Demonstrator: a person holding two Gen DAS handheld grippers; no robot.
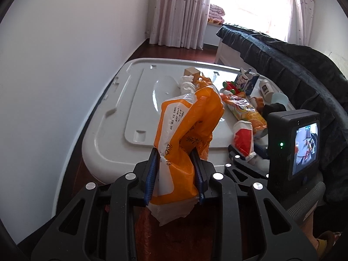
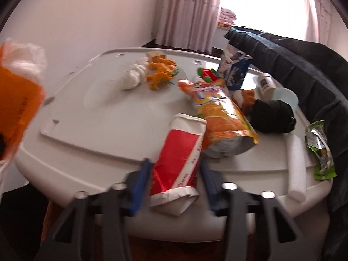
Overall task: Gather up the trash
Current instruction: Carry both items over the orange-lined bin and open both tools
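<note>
On bin lid (image 2: 91, 130) — left tool (image 1: 176, 169) clamps orange bag (image 1: 187, 130), right tool (image 2: 176, 174) grips red-white carton (image 2: 180, 150).

Glossy crinkled plastic film on the orange bag (image 1: 187, 130). Smooth, faintly shiny moulded white plastic for the counter (image 2: 91, 117). Matt black plastic with bright metal screw heads on the left gripper (image 1: 176, 174); blue ribbed pads on its fingers (image 1: 152, 174). Creased coated paper on the red-and-white packet (image 2: 178, 161). Shiny foil-like film on the orange snack bag (image 2: 224, 117). Matt white foam on the stick (image 2: 296, 165). Soft dark cloth on the blanket (image 2: 304, 65).
</note>
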